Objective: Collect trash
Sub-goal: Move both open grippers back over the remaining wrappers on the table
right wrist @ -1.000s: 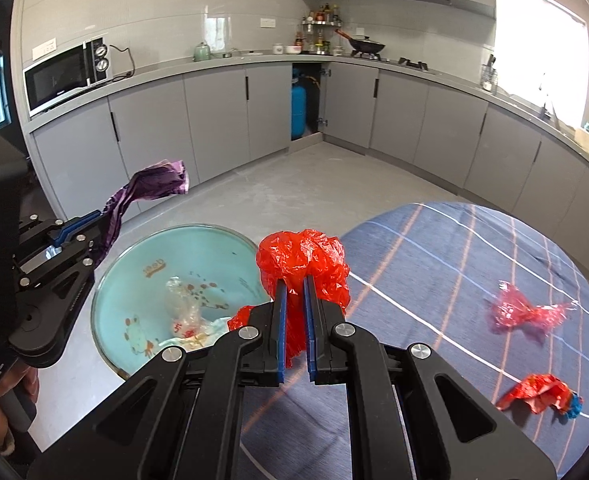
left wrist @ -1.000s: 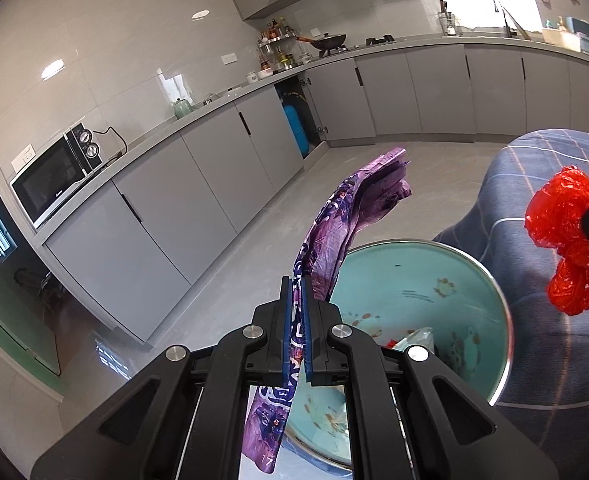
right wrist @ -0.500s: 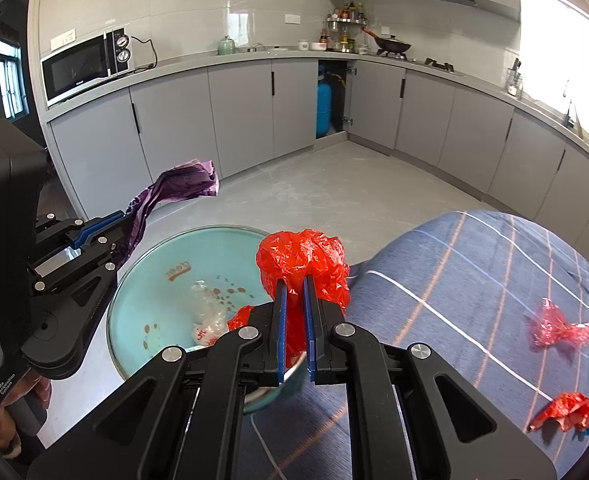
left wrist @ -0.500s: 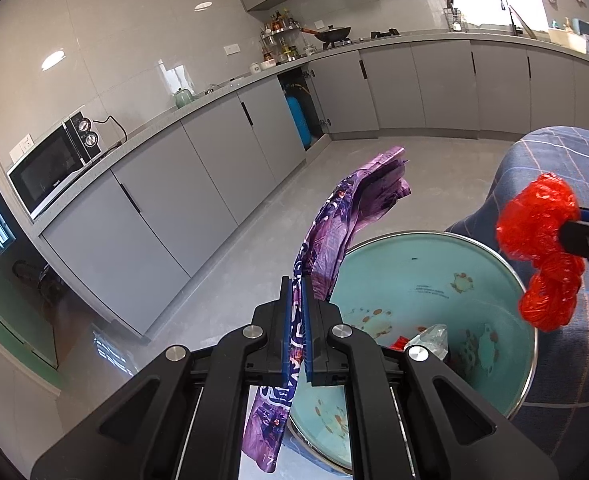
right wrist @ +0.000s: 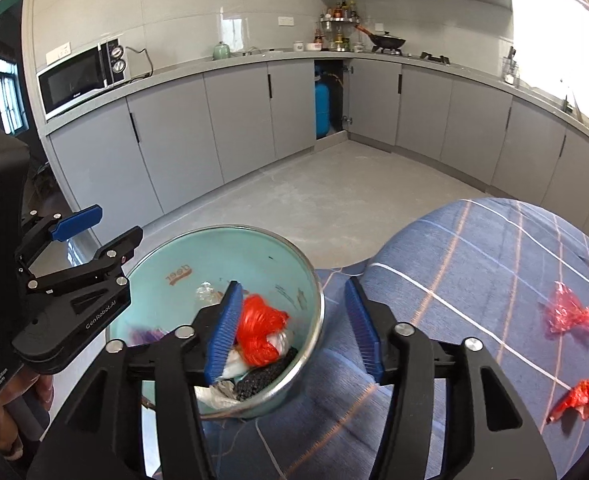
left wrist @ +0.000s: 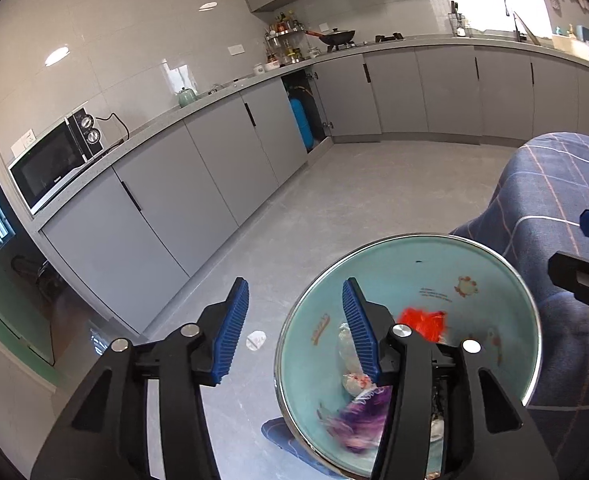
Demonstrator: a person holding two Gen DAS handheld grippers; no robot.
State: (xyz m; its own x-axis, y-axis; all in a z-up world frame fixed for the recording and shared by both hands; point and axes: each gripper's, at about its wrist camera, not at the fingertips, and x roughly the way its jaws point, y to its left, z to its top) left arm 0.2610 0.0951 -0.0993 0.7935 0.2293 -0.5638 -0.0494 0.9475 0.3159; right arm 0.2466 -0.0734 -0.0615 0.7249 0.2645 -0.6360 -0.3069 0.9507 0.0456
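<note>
With both grippers' jaws opening & nothing between them, left gripper [left wrist: 294, 332] and right gripper [right wrist: 292, 328] hang over the round teal metal-rimmed bin [right wrist: 314, 280], where a crumpled red plastic bag [right wrist: 260, 328] and purple foil wrapper [left wrist: 358, 420] lie. Left to do, I'd say: two red plastic scraps [right wrist: 574, 314] on the blue checked tablecloth [right wrist: 474, 280], far right.

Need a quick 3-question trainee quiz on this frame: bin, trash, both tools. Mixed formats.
1. True or false: the red bag lies inside the bin.
2. How many red scraps lie on the tablecloth in the right wrist view? A) none B) two C) four
3. Fill in: between the pads of the left tool and the right tool there is ____ held.

Key
1. True. It sits among the other trash, with the purple wrapper also in the bin.
2. B: one scrap farther off, one scrap nearer.
3. Nothing; both sets of jaws are opening and empty.
</note>
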